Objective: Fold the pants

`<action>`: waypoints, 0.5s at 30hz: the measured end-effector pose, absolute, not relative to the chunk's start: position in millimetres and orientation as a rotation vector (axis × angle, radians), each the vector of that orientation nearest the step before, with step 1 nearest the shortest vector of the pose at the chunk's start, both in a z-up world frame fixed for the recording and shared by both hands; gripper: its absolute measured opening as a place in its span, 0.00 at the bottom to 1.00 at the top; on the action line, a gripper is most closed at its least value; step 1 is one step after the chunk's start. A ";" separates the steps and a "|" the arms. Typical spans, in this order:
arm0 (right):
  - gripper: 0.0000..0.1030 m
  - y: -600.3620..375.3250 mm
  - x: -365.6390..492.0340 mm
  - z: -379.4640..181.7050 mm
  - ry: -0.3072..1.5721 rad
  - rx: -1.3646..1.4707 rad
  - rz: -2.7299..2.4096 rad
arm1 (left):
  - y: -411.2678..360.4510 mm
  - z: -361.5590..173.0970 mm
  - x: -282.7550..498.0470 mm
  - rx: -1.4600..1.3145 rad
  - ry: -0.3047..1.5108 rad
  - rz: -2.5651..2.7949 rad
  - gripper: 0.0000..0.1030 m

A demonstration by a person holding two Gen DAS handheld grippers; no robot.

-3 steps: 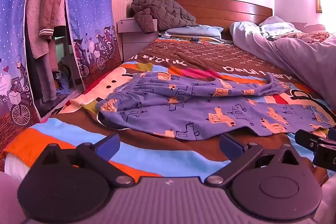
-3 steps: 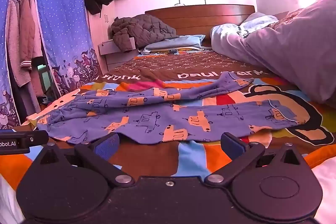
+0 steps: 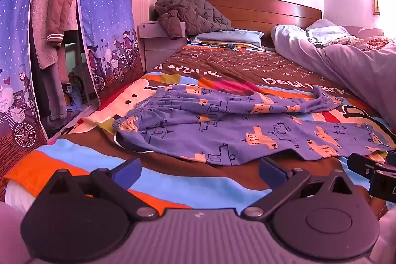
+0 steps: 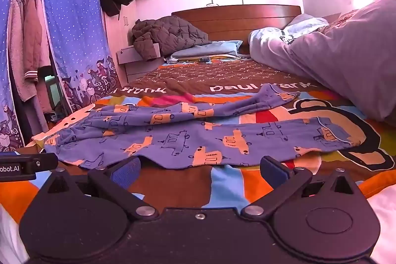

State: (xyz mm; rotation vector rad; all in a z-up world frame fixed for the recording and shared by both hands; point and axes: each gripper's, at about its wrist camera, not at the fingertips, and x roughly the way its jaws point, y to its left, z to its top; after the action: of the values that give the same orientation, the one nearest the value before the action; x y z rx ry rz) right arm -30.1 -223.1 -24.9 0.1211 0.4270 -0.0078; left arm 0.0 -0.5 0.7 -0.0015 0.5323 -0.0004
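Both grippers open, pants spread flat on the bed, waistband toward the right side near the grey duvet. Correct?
Not quite: the waistband lies toward the left, by the wardrobe curtain; the leg cuffs point right toward the grey duvet. The left wrist view shows it. The rest holds: left gripper and right gripper open, pants spread on the bed.

Right gripper cut off by the frame edge, near pants hem behind it

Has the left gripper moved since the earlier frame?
No. In the left wrist view the pants and headboard sit at matching spots behind the open left gripper, so no shift shows.
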 end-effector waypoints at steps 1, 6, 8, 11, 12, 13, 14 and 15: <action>1.00 -223.0 -29.9 -25.0 0.426 0.121 -0.009 | -0.7 0.9 -0.1 -0.001 0.532 -0.001 1.00; 1.00 -223.1 -30.9 -25.4 0.420 0.126 -0.017 | 0.4 -0.1 0.3 -0.005 0.539 -0.001 1.00; 1.00 -221.7 -27.5 -26.4 0.436 0.122 -0.007 | 1.0 -0.2 0.3 -0.006 0.545 -0.004 1.00; 1.00 -221.6 -28.9 -25.9 0.437 0.123 -0.007 | 2.3 0.2 -0.6 -0.008 0.548 -0.005 1.00; 0.99 -221.2 -29.6 -25.8 0.436 0.123 -0.008 | 2.9 0.5 -1.3 -0.008 0.547 -0.005 1.00; 0.99 -223.0 -29.1 -26.0 0.438 0.125 -0.006 | 3.6 0.8 -2.1 -0.009 0.546 -0.006 1.00; 0.99 -223.1 -29.4 -25.9 0.439 0.125 -0.006 | 6.1 -4.3 -2.3 -0.009 0.546 -0.006 1.00; 1.00 -223.1 -29.8 -25.8 0.439 0.126 -0.006 | 4.0 -3.7 -0.3 -0.006 0.550 -0.005 1.00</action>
State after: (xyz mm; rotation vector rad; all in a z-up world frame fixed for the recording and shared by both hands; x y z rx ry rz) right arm -29.8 -223.1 -25.8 0.1255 0.4388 -0.0060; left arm -0.3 4.0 -3.7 -0.0058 0.5502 -0.0046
